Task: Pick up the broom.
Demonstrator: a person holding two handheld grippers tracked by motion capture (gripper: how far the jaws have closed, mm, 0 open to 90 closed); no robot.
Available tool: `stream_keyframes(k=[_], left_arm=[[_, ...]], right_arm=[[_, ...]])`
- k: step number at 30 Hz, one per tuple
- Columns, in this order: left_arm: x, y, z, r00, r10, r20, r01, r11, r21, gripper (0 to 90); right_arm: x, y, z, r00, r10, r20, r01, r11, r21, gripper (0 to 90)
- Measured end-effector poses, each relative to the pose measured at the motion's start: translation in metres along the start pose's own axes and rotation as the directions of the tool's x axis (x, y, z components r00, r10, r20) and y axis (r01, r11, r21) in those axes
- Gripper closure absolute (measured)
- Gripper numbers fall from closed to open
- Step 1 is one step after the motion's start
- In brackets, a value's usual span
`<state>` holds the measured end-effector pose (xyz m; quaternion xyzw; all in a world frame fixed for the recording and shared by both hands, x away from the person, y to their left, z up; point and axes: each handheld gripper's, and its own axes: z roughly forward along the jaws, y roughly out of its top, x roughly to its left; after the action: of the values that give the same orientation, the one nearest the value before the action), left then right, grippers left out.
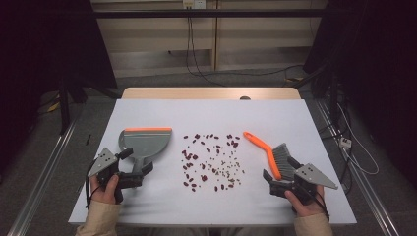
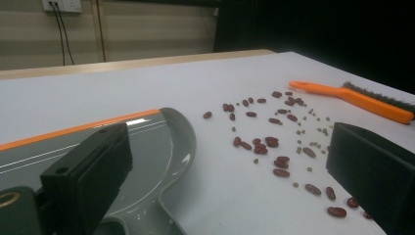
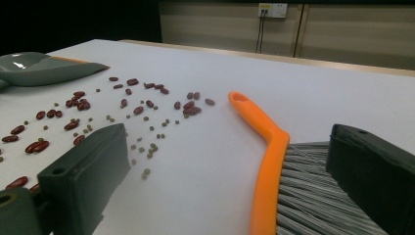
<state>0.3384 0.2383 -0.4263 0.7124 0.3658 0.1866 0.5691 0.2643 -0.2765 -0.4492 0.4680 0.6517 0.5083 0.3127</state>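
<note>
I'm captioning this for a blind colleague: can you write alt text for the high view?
Red beans and small greenish bits lie scattered mid-table between a grey dustpan on the left and an orange-handled brush on the right. A person's hands hold an open left claw at the dustpan's handle and an open right claw around the brush's bristles.

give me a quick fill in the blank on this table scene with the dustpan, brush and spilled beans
1. The grey dustpan has a front edge coloured ____.
2. The scattered beans lie between the dustpan and the ____.
3. The jaws of the left gripper stand ____, astride the dustpan's handle.
4. The right gripper is nearest the brush's grey ____.

Missing words: orange; brush; open; bristles
</note>
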Motion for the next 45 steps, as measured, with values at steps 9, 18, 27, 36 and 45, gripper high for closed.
stream_keyframes(k=[9,18,27,36,45], left_arm=[[0.002,0.001,-0.002,1.0,0.003,-0.002,-0.003,1.0,-0.008,3.0],[0.002,0.001,-0.001,0.9999,0.01,0.003,-0.01,0.9999,-0.006,3.0],[0.001,0.001,-0.001,0.9999,0.008,0.009,-0.008,0.9999,-0.008,3.0],[0.002,0.0,-0.001,0.9999,0.0,0.01,0.001,0.9999,-0.014,3.0],[0.002,0.0,-0.001,0.9999,0.007,0.013,-0.007,0.9999,-0.01,3.0]], right_arm=[[0.002,0.001,0.003,0.9999,-0.002,-0.013,0.002,1.0,0.005,2.1],[0.002,0.015,0.012,0.9998,-0.004,-0.02,0.005,0.998,0.058,3.2],[-0.008,0.028,0.029,0.9996,-0.01,-0.026,0.013,0.995,0.094,4.3],[-0.013,0.04,0.057,0.9991,-0.026,-0.033,0.032,0.979,0.2,5.0],[-0.024,0.049,0.075,0.9986,-0.025,-0.046,0.036,0.963,0.269,10.4]])
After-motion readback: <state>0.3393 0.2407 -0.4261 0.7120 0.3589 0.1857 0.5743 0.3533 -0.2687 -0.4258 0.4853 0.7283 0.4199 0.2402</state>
